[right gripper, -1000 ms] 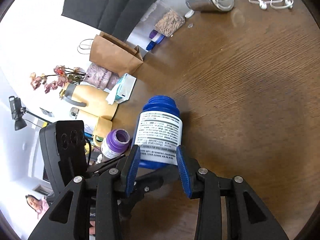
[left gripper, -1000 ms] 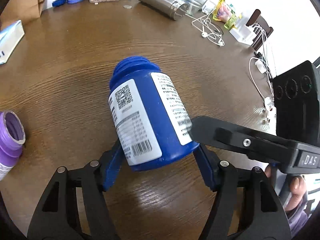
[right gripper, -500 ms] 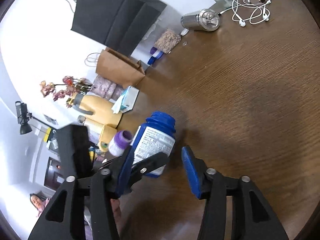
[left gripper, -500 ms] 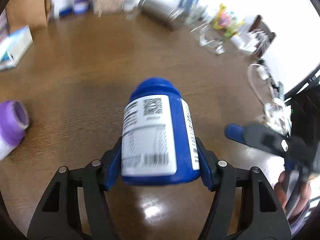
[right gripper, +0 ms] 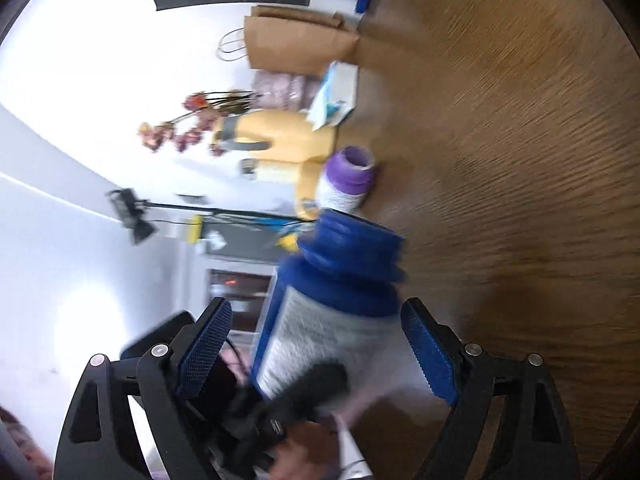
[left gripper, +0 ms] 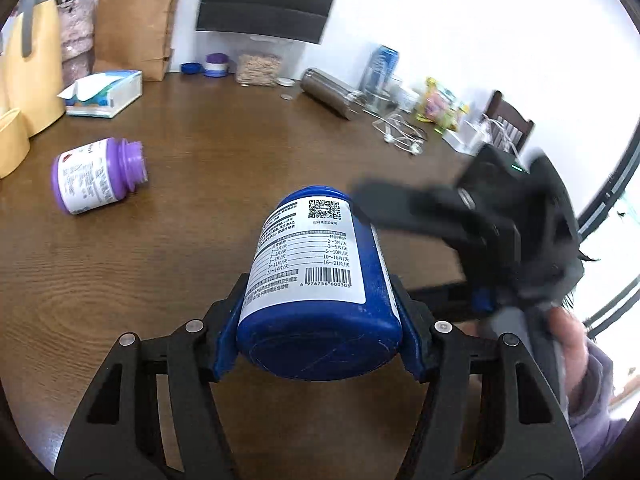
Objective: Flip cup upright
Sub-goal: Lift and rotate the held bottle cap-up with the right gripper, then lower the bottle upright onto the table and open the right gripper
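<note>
The blue bottle (left gripper: 316, 264) with a white label is clamped near its base by my left gripper (left gripper: 318, 300), which is shut on it. Its base faces the camera and its open mouth points away over the brown table (left gripper: 200, 152). In the blurred right wrist view the same blue bottle (right gripper: 332, 308) lies between the fingers of my right gripper (right gripper: 320, 348). That gripper is open and its blue pads (right gripper: 432, 352) stand clear of the bottle. A purple bottle (left gripper: 96, 176) lies on its side to the left, also visible as the purple bottle (right gripper: 348, 180).
A tissue box (left gripper: 106, 94), a brown paper bag (left gripper: 136, 24) and a yellow jug (left gripper: 28, 72) stand at the back left. A steel flask (left gripper: 332, 92) and earphone cables (left gripper: 400, 136) lie at the back right. A person's hand (left gripper: 568, 352) is by the table's right edge.
My right gripper opened off the blue bottle and swung round. My left gripper kept its hold and tipped the bottle, so its view now looks level across the table.
</note>
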`<state>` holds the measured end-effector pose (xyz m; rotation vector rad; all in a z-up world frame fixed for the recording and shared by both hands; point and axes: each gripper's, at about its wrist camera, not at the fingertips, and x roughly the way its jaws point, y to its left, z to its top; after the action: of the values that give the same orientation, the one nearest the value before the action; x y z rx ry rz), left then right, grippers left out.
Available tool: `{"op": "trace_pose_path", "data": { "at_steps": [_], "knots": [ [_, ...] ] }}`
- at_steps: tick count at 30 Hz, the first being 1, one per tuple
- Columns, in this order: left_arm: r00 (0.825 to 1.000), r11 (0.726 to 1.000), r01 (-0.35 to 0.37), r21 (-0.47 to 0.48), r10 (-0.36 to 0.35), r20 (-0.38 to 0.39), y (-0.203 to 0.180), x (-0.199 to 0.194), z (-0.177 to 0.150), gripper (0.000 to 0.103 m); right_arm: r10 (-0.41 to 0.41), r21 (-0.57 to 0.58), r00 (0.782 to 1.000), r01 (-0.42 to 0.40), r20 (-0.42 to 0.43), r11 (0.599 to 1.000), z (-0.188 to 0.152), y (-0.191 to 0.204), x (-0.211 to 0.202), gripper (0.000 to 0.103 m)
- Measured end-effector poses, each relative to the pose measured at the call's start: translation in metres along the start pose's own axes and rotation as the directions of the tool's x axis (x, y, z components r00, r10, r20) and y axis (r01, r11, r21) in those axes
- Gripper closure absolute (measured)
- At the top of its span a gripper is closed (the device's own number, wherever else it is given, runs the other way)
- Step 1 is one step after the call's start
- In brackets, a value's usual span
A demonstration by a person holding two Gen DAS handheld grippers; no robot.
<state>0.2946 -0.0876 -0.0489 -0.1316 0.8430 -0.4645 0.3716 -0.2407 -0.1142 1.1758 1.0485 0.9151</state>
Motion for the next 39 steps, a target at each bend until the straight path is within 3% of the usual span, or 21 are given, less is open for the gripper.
{"op": "trace_pose_path", "data": {
  "at_steps": [1, 2, 7, 8, 10, 12, 16, 18, 19, 20, 25, 29, 31, 32, 35, 39],
  "knots": [
    [1.000, 1.000, 0.000, 0.007, -0.001, 0.007, -0.001, -0.002, -0.001, 0.043, 0.000, 0.003, 1.000, 0.000, 0.004, 1.000, 0.000, -0.002, 0.001, 0.017],
    [1.000, 1.000, 0.005, 0.015, -0.005, 0.023, -0.001, -0.003, -0.004, 0.043, -0.029, 0.011, 0.999, 0.029, 0.019, 1.000, 0.000, -0.004, 0.001, 0.034],
    [1.000, 1.000, 0.010, -0.021, -0.010, -0.004, 0.011, 0.004, -0.009, 0.043, -0.094, -0.051, 0.996, 0.094, -0.006, 0.994, -0.006, 0.007, 0.016, 0.034],
    [1.000, 1.000, 0.004, -0.013, -0.005, -0.013, 0.013, 0.007, -0.010, 0.043, -0.138, -0.094, 0.990, 0.138, 0.006, 0.986, -0.005, 0.014, 0.019, 0.034],
    [0.999, 1.000, -0.021, -0.008, 0.020, -0.037, 0.015, 0.011, -0.010, 0.036, -0.360, -0.281, 0.927, 0.374, 0.105, 0.884, -0.008, 0.044, 0.023, 0.034],
    [0.998, 0.999, -0.034, -0.023, 0.032, -0.048, 0.021, 0.013, -0.009, 0.023, -0.502, -0.438, 0.831, 0.554, 0.239, 0.708, -0.015, 0.073, 0.032, 0.033],
    [0.997, 0.995, -0.070, -0.074, 0.067, -0.040, 0.040, 0.011, -0.007, 0.021, -0.574, -0.599, 0.718, 0.674, 0.393, 0.433, -0.022, 0.099, 0.061, 0.033],
    [0.990, 0.986, -0.135, -0.095, 0.131, -0.041, 0.051, 0.011, -0.004, 0.021, -0.600, -0.635, 0.650, 0.718, 0.466, 0.285, -0.023, 0.100, 0.080, 0.033],
    [0.988, 0.983, -0.152, -0.106, 0.148, -0.043, 0.055, 0.011, -0.004, 0.021, -0.612, -0.643, 0.624, 0.730, 0.487, 0.233, -0.022, 0.097, 0.090, 0.033],
    [0.983, 0.976, -0.179, -0.126, 0.174, -0.050, 0.062, 0.010, -0.004, 0.021, -0.621, -0.647, 0.610, 0.734, 0.492, 0.208, -0.022, 0.095, 0.095, 0.033],
    [0.969, 0.959, -0.241, -0.146, 0.232, -0.081, 0.081, 0.006, -0.012, 0.020, -0.640, -0.665, 0.569, 0.737, 0.515, 0.120, -0.033, 0.090, 0.110, 0.033],
    [0.970, 0.960, -0.238, -0.146, 0.228, -0.083, 0.083, 0.003, -0.017, 0.014, -0.663, -0.641, 0.538, 0.759, 0.521, 0.111, -0.035, 0.091, 0.107, 0.032],
    [0.970, 0.960, -0.241, -0.140, 0.232, -0.077, 0.082, 0.000, -0.018, 0.013, -0.669, -0.618, 0.514, 0.779, 0.537, 0.102, -0.037, 0.094, 0.105, 0.024],
    [0.970, 0.961, -0.239, -0.137, 0.230, -0.075, 0.080, -0.001, -0.017, 0.013, -0.669, -0.612, 0.510, 0.784, 0.540, 0.103, -0.039, 0.096, 0.101, 0.020],
    [0.972, 0.964, -0.233, -0.127, 0.228, -0.052, 0.076, -0.010, -0.017, 0.008, -0.652, -0.601, 0.528, 0.787, 0.544, 0.135, -0.049, 0.108, 0.086, 0.019],
    [0.973, 0.967, -0.231, -0.108, 0.231, -0.016, 0.067, -0.025, -0.019, 0.006, -0.638, -0.564, 0.530, 0.807, 0.559, 0.176, -0.067, 0.126, 0.061, 0.019]
  ]
}}
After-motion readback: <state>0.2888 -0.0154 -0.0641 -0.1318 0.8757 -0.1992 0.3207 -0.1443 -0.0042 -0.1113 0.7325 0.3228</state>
